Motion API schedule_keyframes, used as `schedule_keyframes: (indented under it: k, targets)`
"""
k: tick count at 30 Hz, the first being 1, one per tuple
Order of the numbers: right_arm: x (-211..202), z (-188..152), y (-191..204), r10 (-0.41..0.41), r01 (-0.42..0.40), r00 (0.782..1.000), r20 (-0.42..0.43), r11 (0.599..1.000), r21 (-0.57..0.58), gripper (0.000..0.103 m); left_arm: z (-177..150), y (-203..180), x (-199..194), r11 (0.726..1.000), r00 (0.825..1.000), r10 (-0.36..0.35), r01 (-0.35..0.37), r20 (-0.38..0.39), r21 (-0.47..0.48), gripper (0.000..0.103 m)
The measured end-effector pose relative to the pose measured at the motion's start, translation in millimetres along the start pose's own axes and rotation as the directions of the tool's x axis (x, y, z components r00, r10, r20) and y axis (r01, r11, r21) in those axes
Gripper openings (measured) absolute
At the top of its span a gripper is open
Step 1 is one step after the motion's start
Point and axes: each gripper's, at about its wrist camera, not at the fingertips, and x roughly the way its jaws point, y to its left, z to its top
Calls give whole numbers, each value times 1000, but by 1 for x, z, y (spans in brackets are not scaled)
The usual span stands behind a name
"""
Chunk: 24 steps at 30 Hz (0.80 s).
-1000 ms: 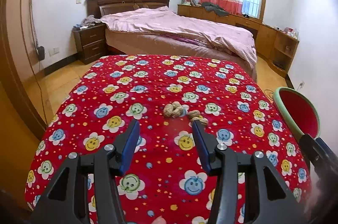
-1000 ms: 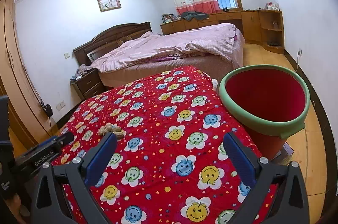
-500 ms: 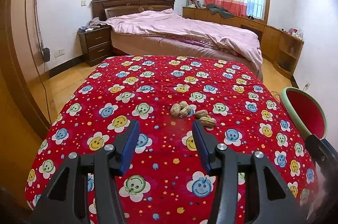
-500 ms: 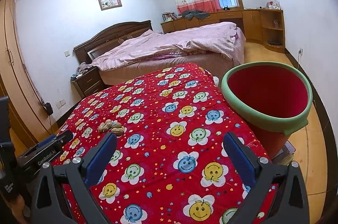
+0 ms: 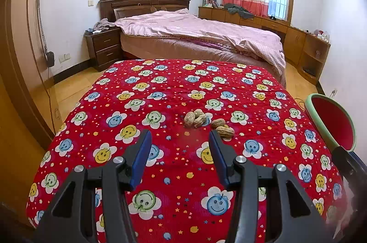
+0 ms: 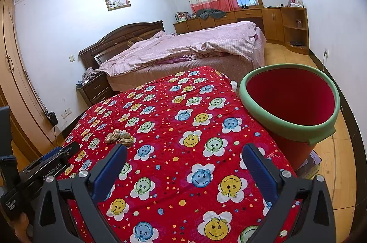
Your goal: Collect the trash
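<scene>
Several peanuts in their shells [image 5: 207, 121] lie in a small heap on the red flower-print cloth [image 5: 160, 105] of a table. My left gripper [image 5: 180, 139] hovers open just short of them, nothing between its blue pads. The same peanuts [image 6: 119, 137] show in the right wrist view, ahead of my right gripper's left finger. My right gripper [image 6: 183, 152] stands wide open and empty over the cloth. A red bin with a green rim [image 6: 291, 105] stands beyond the table's right edge, also at the right in the left wrist view [image 5: 332, 121].
A bed with a pink quilt [image 5: 199, 36] lies behind the table, a dark nightstand [image 5: 103, 48] to its left. Wooden cabinets [image 6: 275, 22] line the far wall under a curtained window. The left gripper's body [image 6: 41, 171] fills the lower left of the right wrist view.
The room sits a little lower in the left wrist view and the peanuts a little further right. Both grippers keep the same opening. The right wrist view has barely shifted.
</scene>
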Motion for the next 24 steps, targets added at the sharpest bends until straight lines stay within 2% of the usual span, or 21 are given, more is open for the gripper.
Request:
schedule_keyframes:
  k: [24]
  targets:
    - [1, 0, 0, 0, 0, 1000, -1, 1000, 4, 102, 0, 1, 0, 1000, 1000, 1, -1, -2, -1, 52]
